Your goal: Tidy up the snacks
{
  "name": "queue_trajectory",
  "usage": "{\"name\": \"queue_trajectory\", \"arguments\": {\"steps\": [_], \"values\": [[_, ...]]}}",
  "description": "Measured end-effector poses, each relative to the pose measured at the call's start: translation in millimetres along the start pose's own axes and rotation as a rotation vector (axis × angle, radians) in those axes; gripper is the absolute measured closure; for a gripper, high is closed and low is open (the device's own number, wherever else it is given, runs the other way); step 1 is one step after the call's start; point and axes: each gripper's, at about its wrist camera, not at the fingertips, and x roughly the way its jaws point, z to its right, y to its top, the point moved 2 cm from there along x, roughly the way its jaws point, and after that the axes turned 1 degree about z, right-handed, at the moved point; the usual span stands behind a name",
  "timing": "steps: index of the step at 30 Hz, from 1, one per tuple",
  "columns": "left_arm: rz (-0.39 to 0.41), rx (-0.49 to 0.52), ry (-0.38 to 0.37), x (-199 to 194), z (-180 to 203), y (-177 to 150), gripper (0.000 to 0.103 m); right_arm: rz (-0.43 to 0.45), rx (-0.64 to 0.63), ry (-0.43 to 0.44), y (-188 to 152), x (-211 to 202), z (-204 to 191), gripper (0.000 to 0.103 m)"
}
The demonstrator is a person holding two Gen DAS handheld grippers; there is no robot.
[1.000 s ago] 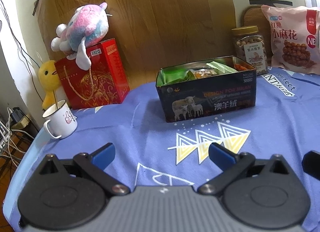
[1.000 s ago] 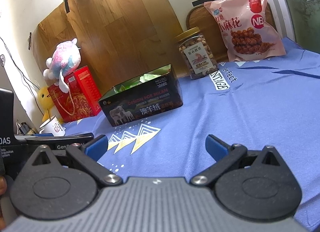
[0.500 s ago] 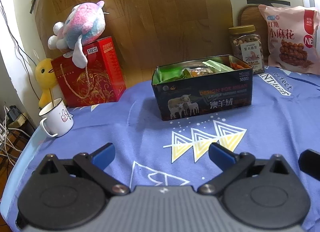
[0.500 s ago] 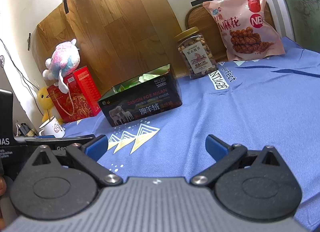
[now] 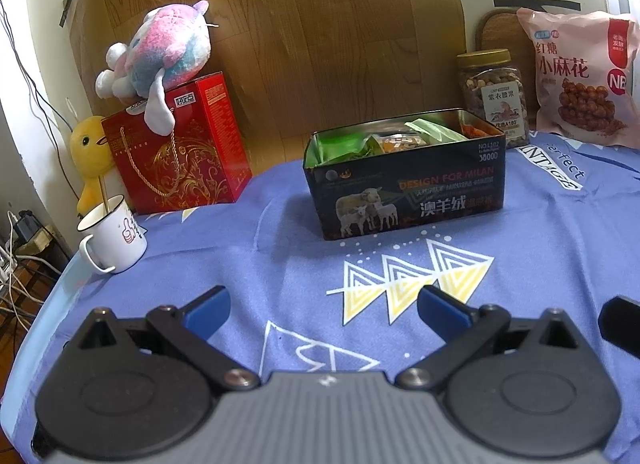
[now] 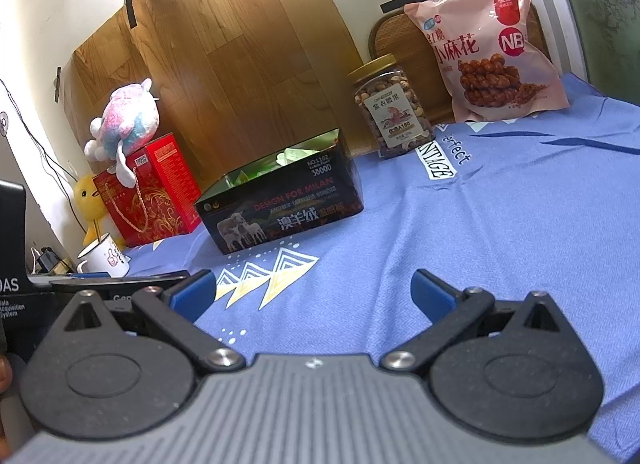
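Grippers, left gripper (image 5: 323, 310) and right gripper (image 6: 313, 294), hover wide and empty near the tabletop's front edge; judged best to approach the snack tin (image 5: 404, 180) level, clearing its rim.

Snack-filled tin (image 5: 404, 192) beyond empty tool (image 5: 324, 310)

This looks like a room in a home. A counter is covered with a blue cloth (image 5: 280, 232) with shapes on it. A soft toy (image 5: 160, 52) sits on a red gift box (image 5: 180, 148), next to a yellow duck toy (image 5: 86, 148) and a white mug (image 5: 114, 240). Wood-pattern sheets (image 5: 320, 32) are taped to the wall.
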Motion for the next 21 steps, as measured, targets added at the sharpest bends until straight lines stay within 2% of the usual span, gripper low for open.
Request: {"name": "queue_trajectory", "arguments": {"steps": [21], "values": [[-0.019,-0.021,-0.034,3.3,-4.7,-1.5,0.0,-0.015,-0.017,-0.013,-1.5,4.3,-5.4,0.0]]}}
